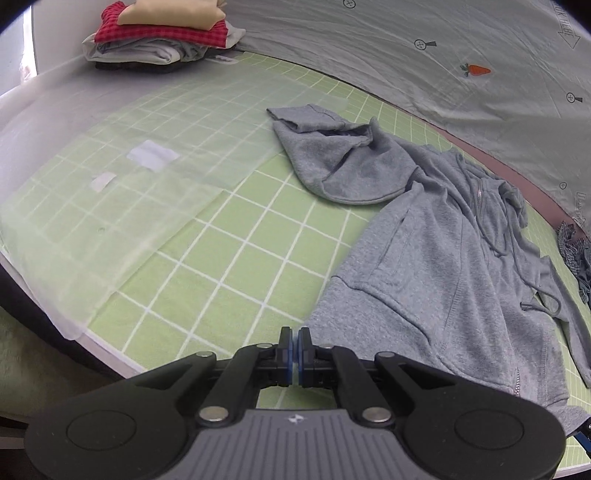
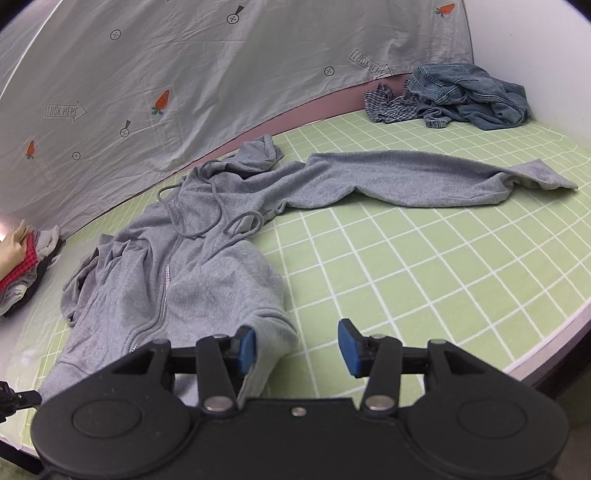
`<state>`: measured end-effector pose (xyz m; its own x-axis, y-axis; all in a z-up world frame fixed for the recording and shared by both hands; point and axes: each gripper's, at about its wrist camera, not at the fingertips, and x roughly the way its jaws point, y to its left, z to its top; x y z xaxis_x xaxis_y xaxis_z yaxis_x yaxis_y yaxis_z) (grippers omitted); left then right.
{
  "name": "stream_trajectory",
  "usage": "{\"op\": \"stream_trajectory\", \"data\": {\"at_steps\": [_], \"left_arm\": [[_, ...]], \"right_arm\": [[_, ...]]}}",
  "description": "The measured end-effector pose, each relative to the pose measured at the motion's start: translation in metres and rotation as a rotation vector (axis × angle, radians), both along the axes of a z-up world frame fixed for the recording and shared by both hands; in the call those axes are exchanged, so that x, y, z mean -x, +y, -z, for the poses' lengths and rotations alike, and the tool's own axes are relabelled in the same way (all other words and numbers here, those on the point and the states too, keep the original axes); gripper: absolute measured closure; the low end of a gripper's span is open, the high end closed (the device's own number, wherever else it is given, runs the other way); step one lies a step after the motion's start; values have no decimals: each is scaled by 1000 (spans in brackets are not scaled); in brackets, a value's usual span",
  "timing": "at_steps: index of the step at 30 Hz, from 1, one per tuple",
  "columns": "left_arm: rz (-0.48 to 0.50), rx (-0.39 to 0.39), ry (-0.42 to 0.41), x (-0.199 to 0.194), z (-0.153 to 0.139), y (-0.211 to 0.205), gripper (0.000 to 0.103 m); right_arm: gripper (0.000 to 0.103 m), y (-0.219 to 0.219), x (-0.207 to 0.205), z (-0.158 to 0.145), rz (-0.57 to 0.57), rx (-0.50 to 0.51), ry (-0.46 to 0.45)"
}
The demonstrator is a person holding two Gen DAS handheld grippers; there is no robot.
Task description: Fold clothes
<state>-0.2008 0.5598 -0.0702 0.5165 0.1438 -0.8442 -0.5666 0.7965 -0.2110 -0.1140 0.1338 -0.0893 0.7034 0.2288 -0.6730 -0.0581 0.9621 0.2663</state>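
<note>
- Left wrist view: I see folded clothes (image 1: 162,37) stacked far left on the green checked sheet (image 1: 229,251), and the grey hoodie (image 1: 436,251) sprawled to the right. My left gripper (image 1: 294,341) hangs over bare sheet, pads pressed together on nothing.
- Right wrist view: a denim pile (image 2: 469,96) sits far back, the hoodie's sleeve stretching toward it. My right gripper (image 2: 297,345) tilts down at the hoodie's hem, jaws apart and empty.

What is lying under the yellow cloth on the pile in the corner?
Under the yellow cloth lies a red checked garment, then folded grey and white pieces, and something dark at the bottom. How many pieces lie there is hidden.
</note>
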Motion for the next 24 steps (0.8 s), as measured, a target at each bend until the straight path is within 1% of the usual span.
{"op": "stream_trajectory", "data": {"at_steps": [2,4,6,7,9,13,15,17,19,21,22,24], "left_arm": [[6,3,-5,3,0,4,100],[12,12,-19,5,-2,8,96],[24,11,-32,2,-5,8,86],[37,2,-29,-1,-5,6,83],[62,-17,-20,-7,-5,1,82],[87,-10,-9,-18,-1,-6,78],[96,-9,-9,-23,-1,-8,70],[102,-10,-15,-28,-1,-8,66],[110,-4,-23,-33,-1,-8,61],[114,-8,-29,-39,-1,-8,53],[123,-14,-32,-42,0,-9,51],[144,-30,-40,-49,0,-11,42]], "right_arm": [[55,6,4,1,-1,2,7],[54,9,6,1,11,3,7],[54,10,7,-1,23,0,2],[54,10,7,-3,29,-3,-5],[53,10,6,-7,40,8,-19],[52,12,2,-14,34,26,-22],[52,11,2,-18,43,23,-25],[52,8,3,-28,53,16,-48],[48,5,5,-39,63,9,-81],[41,3,3,-48,66,8,-103],[41,3,0,-49,63,8,-104],[41,3,-10,-46,58,15,-89]]}}
